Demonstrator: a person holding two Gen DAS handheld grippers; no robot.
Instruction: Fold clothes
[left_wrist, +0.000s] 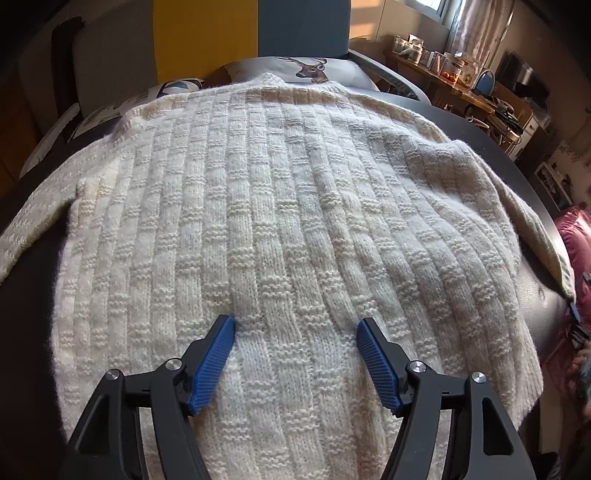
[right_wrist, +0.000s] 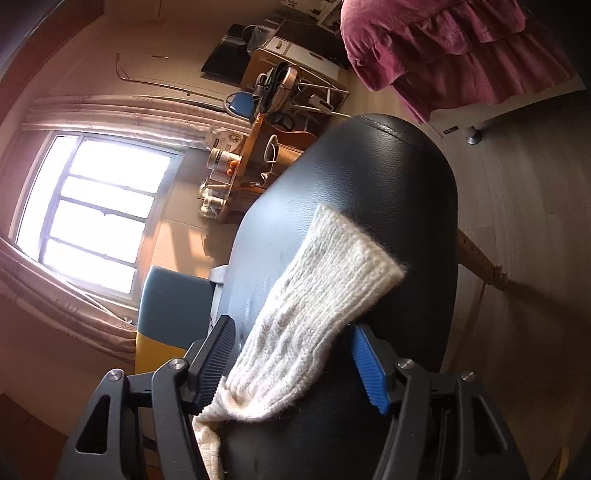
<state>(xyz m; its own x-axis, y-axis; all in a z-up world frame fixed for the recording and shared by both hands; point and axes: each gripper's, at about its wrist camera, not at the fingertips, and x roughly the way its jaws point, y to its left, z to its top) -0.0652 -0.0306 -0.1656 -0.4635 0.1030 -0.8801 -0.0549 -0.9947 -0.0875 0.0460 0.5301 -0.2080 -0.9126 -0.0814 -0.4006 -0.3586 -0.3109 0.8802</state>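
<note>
Hovering my left gripper (left_wrist: 295, 326), jaws apart, over the cream ribbed knit sweater (left_wrist: 280, 206) spread on the black leather surface (left_wrist: 517, 173). Only the right view shows my right gripper (right_wrist: 291, 336), jaws apart around the sweater's cuffed sleeve (right_wrist: 325, 280); beyond, a bright window (right_wrist: 96, 210).

Cream basket-weave knit sweater (left_wrist: 280, 206), black leather surface (right_wrist: 369, 192), blue-padded jaws, magenta ruffled fabric (right_wrist: 443, 48)

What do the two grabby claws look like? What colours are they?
Both look the same. The left gripper and the right gripper each have two black plastic arms with cut-out holes and round silver bolts at the joints. Each finger ends in a flat blue pad covered in fine ridges. No cables, markings or sleeves show in either view.
</note>
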